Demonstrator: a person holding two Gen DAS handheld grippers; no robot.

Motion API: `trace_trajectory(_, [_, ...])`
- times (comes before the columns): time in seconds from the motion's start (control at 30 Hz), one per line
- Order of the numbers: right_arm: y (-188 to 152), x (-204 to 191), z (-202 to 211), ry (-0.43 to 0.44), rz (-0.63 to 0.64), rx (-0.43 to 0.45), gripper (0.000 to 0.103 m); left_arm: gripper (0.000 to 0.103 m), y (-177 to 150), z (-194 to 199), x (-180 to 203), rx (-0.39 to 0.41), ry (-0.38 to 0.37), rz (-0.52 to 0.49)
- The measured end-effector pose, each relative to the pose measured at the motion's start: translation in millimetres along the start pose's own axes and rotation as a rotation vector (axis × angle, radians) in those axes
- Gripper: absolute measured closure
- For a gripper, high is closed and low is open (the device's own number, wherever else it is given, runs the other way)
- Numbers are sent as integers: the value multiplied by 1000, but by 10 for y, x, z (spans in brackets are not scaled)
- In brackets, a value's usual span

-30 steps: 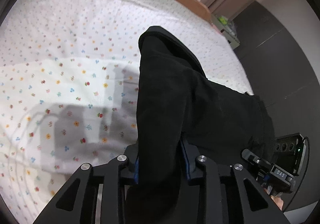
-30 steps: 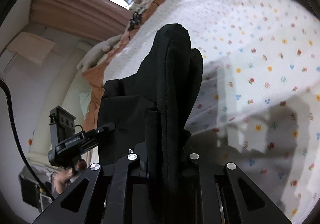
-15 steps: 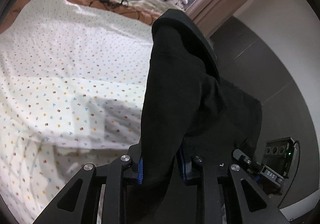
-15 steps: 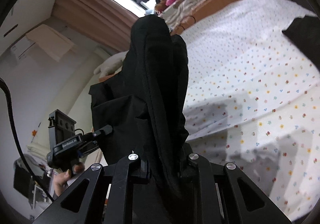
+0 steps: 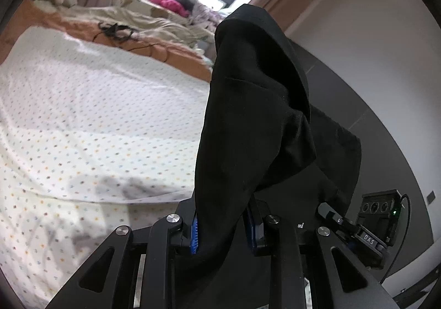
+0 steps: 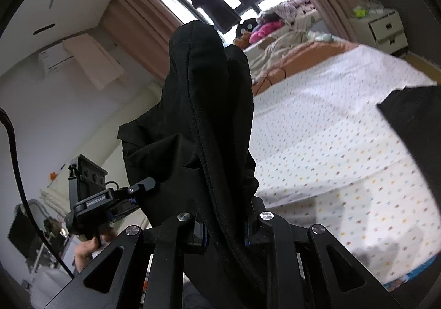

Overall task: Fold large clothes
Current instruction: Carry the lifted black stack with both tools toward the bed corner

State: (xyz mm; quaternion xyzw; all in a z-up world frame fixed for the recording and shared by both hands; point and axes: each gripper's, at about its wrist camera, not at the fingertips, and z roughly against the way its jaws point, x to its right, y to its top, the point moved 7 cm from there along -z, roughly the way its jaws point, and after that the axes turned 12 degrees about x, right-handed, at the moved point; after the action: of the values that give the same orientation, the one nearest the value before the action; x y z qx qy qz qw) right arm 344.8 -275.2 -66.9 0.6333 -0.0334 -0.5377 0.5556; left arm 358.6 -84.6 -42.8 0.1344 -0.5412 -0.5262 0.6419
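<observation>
A large black garment [image 5: 256, 105] hangs in the air between my two grippers, above the near edge of the bed. My left gripper [image 5: 223, 229] is shut on a bunched edge of it, with the blue pads pressing the cloth from both sides. In the right wrist view the same black garment [image 6: 204, 105] rises in thick folds from my right gripper [image 6: 223, 232], which is also shut on it. Each view shows the other gripper at the garment's far corner, held by a person's hand [image 6: 91, 248]. The fingertips are hidden by cloth.
A bed with a white flower-dotted sheet [image 5: 96, 116] spreads ahead and below. An orange blanket [image 5: 171, 50] and piled clothes lie at its far end. A dark flat item [image 6: 413, 127] lies on the sheet at the right. A white nightstand [image 6: 386, 30] stands beyond.
Both grippers have risen and tipped upward with the garment. The cloth has come up off the sheet, and the window and far end of the room have come into view.
</observation>
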Motion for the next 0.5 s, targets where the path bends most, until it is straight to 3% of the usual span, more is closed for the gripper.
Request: trace_trajectory(0.5, [716, 558, 824, -88, 77, 42, 85, 76, -360, -614, 1149, -45, -144, -11])
